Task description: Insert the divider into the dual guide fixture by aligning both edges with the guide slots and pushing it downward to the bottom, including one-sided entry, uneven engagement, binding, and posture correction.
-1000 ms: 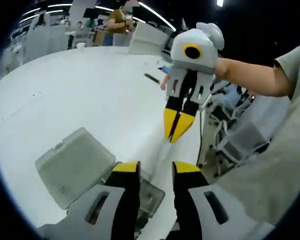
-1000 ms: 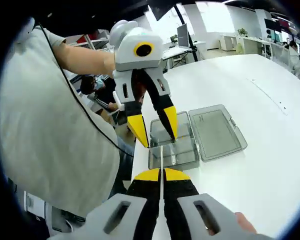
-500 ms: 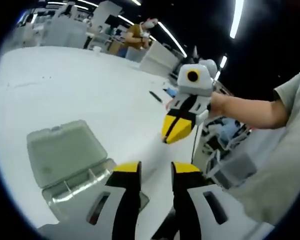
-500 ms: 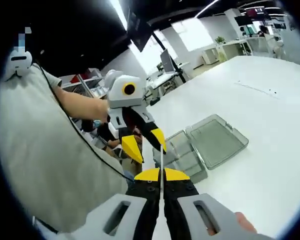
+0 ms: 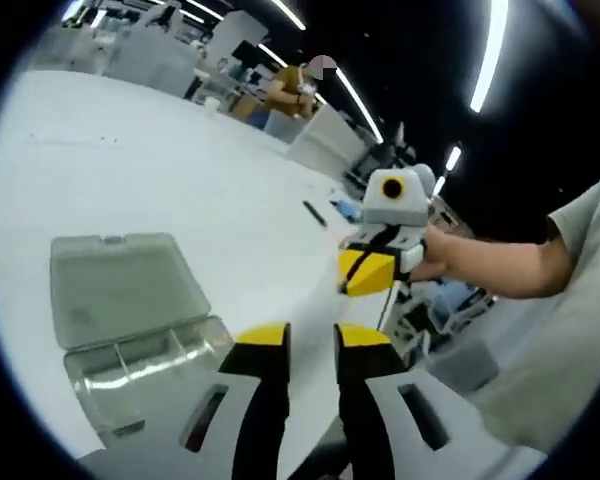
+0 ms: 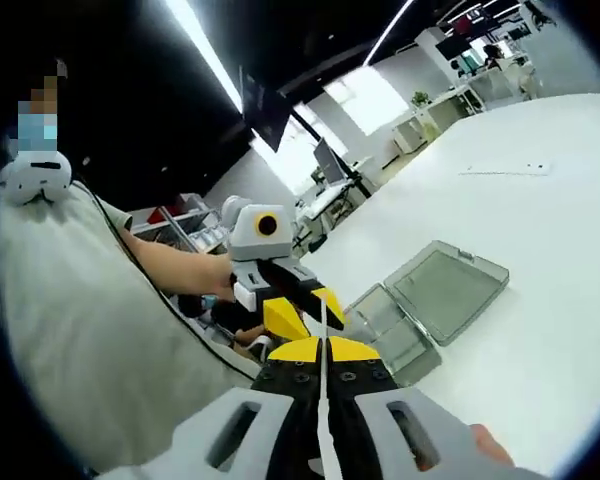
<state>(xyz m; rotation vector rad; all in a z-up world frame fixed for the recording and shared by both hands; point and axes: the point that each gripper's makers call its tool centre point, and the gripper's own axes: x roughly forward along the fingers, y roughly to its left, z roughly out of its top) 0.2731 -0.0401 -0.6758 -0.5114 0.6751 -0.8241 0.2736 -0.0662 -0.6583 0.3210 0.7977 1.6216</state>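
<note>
My clear grey plastic box with its hinged lid thrown open point(image 5: 130, 320) sits on the white table point(image 5: 160, 170), close to the table's near edge; in the right gripper view the same box point(image 6: 430, 305) lies just beyond my jaw tips. Its tray half is split into compartments by low clear ribs, and I cannot tell whether anything lies in them. The lid half lies flat beside it, bare inside.

My right gripper point(image 6: 323, 350) is closed on the thin white flat divider point(image 6: 322, 325), pinching it edge-on so that it stands up between the yellow tips, above the table and apart from the box. In the left gripper view the right gripper point(image 5: 368, 272) hangs off the table's edge.

My left gripper point(image 5: 310, 335) holds nothing, its yellow-tipped jaws standing a little apart; it appears in the right gripper view point(image 6: 298, 312), near the box's tray end.

Beyond the box the tabletop runs wide and white; a small dark object point(image 5: 315, 213) lies far off
</note>
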